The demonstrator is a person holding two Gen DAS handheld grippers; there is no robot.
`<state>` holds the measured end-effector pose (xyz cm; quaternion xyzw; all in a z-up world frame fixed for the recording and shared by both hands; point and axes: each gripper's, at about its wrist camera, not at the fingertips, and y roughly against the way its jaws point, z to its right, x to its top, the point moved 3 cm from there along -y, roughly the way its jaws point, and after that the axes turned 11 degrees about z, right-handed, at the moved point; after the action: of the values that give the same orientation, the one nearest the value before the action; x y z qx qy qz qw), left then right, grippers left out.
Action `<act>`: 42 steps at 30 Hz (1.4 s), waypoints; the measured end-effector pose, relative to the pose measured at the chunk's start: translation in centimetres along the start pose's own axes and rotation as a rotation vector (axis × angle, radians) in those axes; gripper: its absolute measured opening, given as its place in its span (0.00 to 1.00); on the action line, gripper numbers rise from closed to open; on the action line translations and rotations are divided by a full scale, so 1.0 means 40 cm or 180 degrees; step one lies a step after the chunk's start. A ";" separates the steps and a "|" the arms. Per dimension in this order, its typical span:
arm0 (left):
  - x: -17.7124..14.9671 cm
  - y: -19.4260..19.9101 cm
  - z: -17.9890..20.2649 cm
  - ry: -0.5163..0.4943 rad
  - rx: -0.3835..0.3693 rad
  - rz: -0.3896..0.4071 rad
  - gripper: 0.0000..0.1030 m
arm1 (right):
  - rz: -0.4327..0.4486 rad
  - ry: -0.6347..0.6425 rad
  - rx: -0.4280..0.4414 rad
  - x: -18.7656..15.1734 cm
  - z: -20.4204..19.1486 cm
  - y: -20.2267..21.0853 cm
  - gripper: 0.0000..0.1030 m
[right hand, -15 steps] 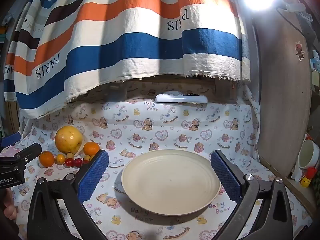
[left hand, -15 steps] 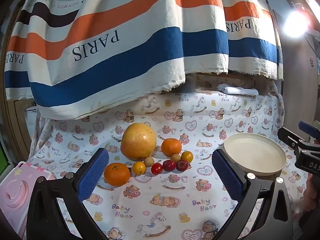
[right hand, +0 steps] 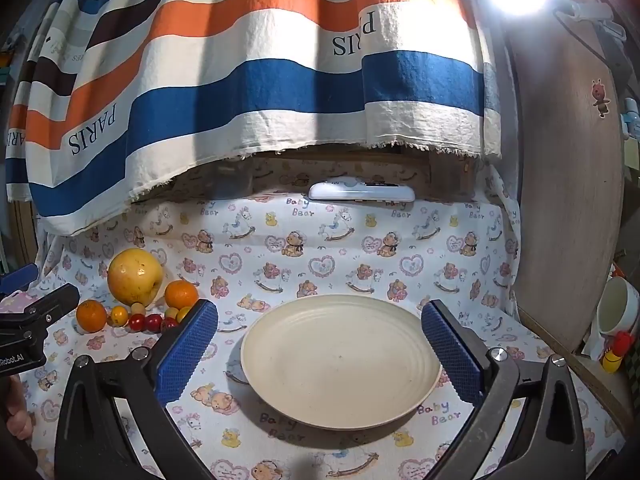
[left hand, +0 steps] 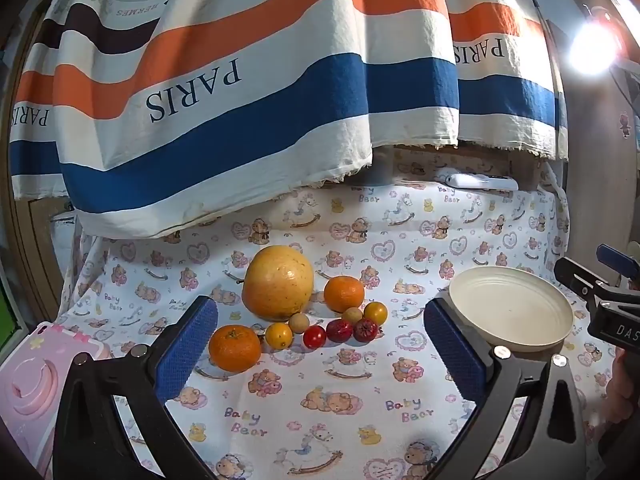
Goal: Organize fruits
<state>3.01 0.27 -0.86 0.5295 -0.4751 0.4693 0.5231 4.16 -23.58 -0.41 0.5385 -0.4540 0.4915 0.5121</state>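
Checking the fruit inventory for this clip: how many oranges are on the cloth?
2. One orange lies at the front-left end of the fruit cluster, near the left gripper; the other orange sits behind the small fruits, right of the big yellow pomelo. None seems hidden.

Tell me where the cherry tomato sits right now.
In the left wrist view the cherry tomato lies on the bear-print cloth in the front row of small fruit, between a small yellow fruit and a dark red fruit.
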 end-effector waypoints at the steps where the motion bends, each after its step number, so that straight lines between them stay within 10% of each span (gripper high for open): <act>1: 0.000 0.000 0.001 -0.0002 0.0000 0.0000 1.00 | 0.0000 0.0000 -0.0002 0.000 0.000 0.001 1.00; 42: -0.001 0.006 0.012 -0.0045 -0.0016 -0.0008 1.00 | 0.0012 -0.0001 -0.0003 0.004 -0.004 0.005 1.00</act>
<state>2.74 -0.22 -0.90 0.5321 -0.4792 0.4638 0.5216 3.99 -23.42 -0.25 0.5375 -0.4553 0.4922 0.5115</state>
